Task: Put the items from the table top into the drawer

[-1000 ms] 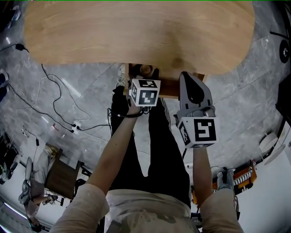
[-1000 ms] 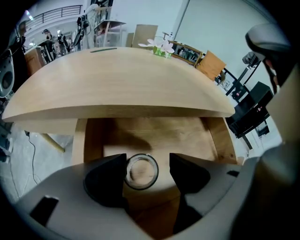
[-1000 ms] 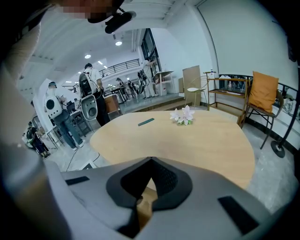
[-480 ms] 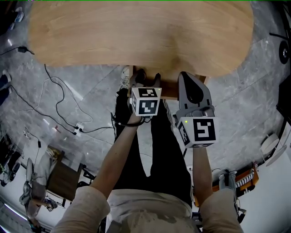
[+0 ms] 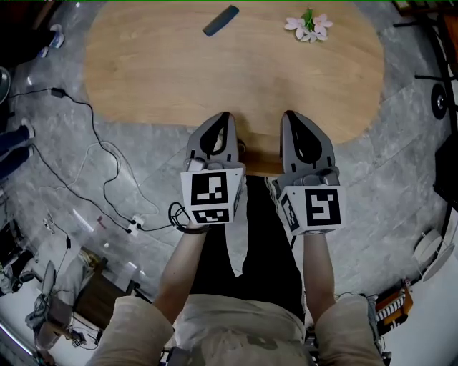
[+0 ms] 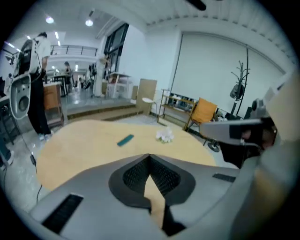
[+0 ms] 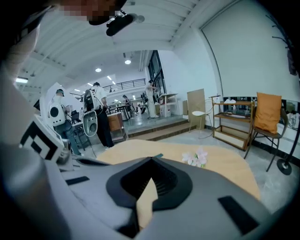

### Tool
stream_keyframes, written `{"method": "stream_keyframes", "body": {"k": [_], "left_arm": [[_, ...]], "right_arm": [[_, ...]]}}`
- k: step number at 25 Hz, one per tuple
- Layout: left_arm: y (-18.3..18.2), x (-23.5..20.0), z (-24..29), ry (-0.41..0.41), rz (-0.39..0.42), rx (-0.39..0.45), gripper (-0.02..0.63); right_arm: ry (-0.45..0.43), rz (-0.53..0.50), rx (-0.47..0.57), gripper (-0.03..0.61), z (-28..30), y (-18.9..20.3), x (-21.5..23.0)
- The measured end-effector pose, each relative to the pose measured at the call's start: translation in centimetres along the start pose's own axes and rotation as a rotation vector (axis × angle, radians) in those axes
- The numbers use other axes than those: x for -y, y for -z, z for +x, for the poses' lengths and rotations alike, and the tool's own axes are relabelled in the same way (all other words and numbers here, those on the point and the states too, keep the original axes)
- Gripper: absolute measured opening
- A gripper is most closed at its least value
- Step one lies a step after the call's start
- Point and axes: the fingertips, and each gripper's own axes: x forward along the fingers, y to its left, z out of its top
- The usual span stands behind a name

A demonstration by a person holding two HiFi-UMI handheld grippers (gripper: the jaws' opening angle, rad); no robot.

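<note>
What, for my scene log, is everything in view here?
table: one, light wood, oval, ahead of the person.
flat bar: one, dark teal, at the table's far edge.
flowers: one bunch, pale pink with green, at the far edge, right of the bar.
cables: several, black, on the grey floor left of the table.
power strip: one, white, on the floor.
chair: one, orange, beyond the table.
left gripper: one, grey, jaws just closed, together, empty, over the table's near edge.
right gripper: one, grey, jaws together, empty, beside the left.
</note>
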Motion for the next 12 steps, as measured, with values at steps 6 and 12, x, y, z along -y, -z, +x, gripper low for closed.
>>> {"method": "stream_keyframes", "body": {"k": [6, 12], "left_arm": [[-10.9, -1.2, -4.0, -0.001, 0.041, 0.255, 0.008], [-12.0, -2.5, -2.6, 0.003, 0.04, 0.242, 0.009]], "right_arm": [[0.005, -0.059, 0.123, 0.005, 0.0, -6.4, -2.2], [0.02, -0.001, 0.156, 0.005, 1.1, -7.7, -2.4]]}}
